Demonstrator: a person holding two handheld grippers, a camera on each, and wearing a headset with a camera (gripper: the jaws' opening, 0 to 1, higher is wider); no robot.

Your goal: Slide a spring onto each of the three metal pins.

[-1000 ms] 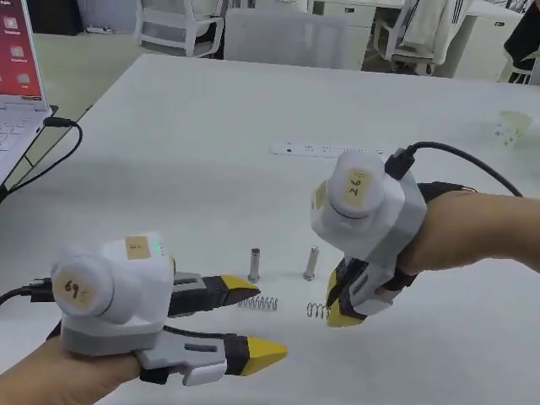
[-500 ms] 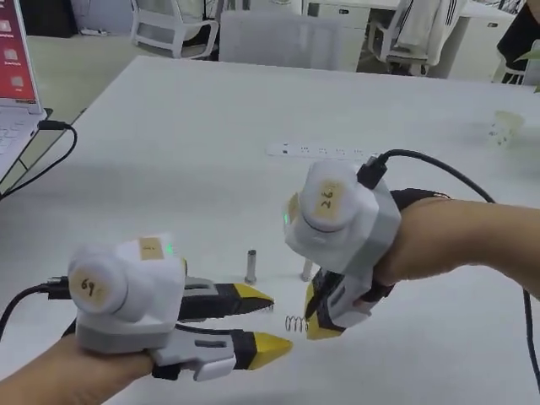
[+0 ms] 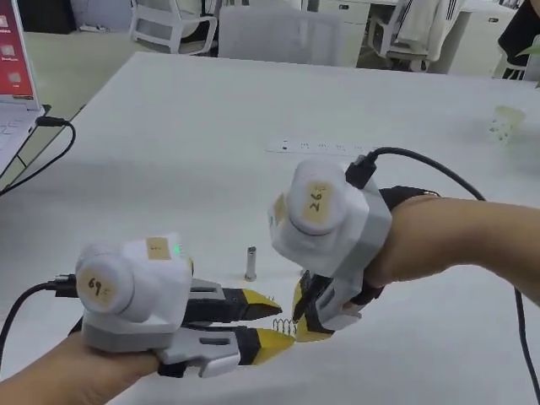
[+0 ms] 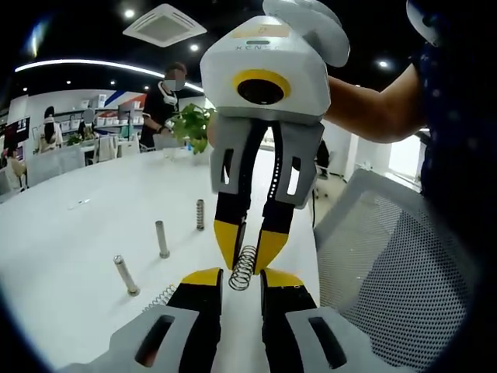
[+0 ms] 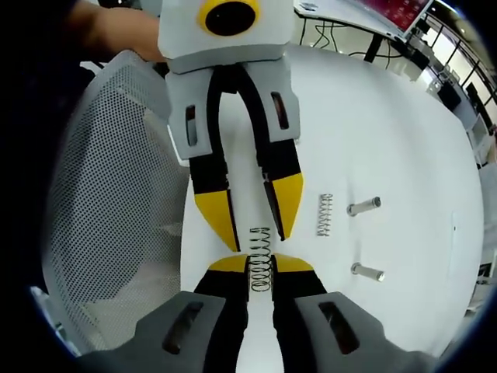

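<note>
Metal pins [image 4: 161, 238] stand upright in a row of three on the white tabletop [image 3: 211, 126], toward the edge nearest the person. All three are bare, with no coil on any shaft. By that showing none of the three fittings is done and all three remain.

Two springs can be counted. The held spring [image 5: 261, 260] is clamped near one end between the yellow tips of the right tongs [image 4: 248, 247], just above the tabletop and close to that near edge, short of the pin row. The loose spring [image 4: 161, 294] lies flat on the tabletop just beside the foot of the pin closest to the tongs; I cannot tell if it touches.

The left tongs [image 4: 242, 280] are apart, their tips meeting the right tongs nose to nose with the free end of the held spring between them. They are not closed on it.

My judgement: the step in hand is steadying or re-gripping this first spring before it goes over a pin.
</note>
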